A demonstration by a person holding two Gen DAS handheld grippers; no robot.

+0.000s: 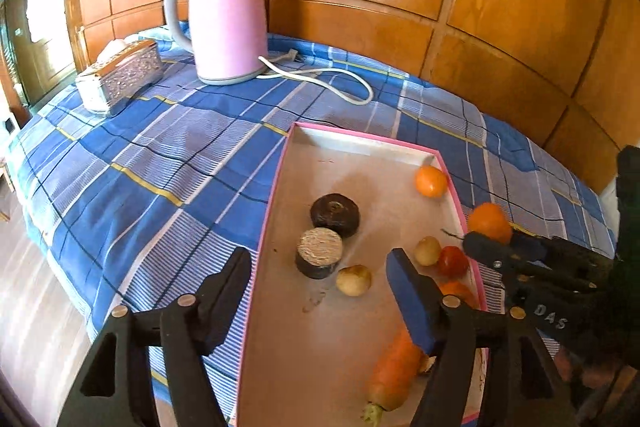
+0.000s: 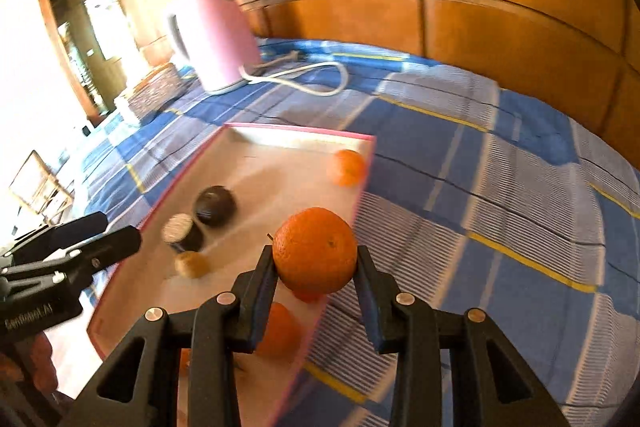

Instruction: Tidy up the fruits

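At the left a pink kettle [image 1: 226, 19] and a silver box [image 1: 120, 77] stand on the checked cloth [image 1: 160, 155] of the tabletop. The left claw [image 1: 320, 301] hangs wide open and empty over the near end of the pink-rimmed tray [image 1: 276, 187], which holds two dark discs [image 1: 335, 215], two pale balls [image 1: 353, 280], a tomato [image 1: 452, 261], a carrot [image 1: 394, 375] and an orange [image 1: 430, 181] in its far right corner. At the right, the right claw [image 2: 316, 267] grips a second orange [image 2: 316, 251] between both pads, up over the tray's right rim.
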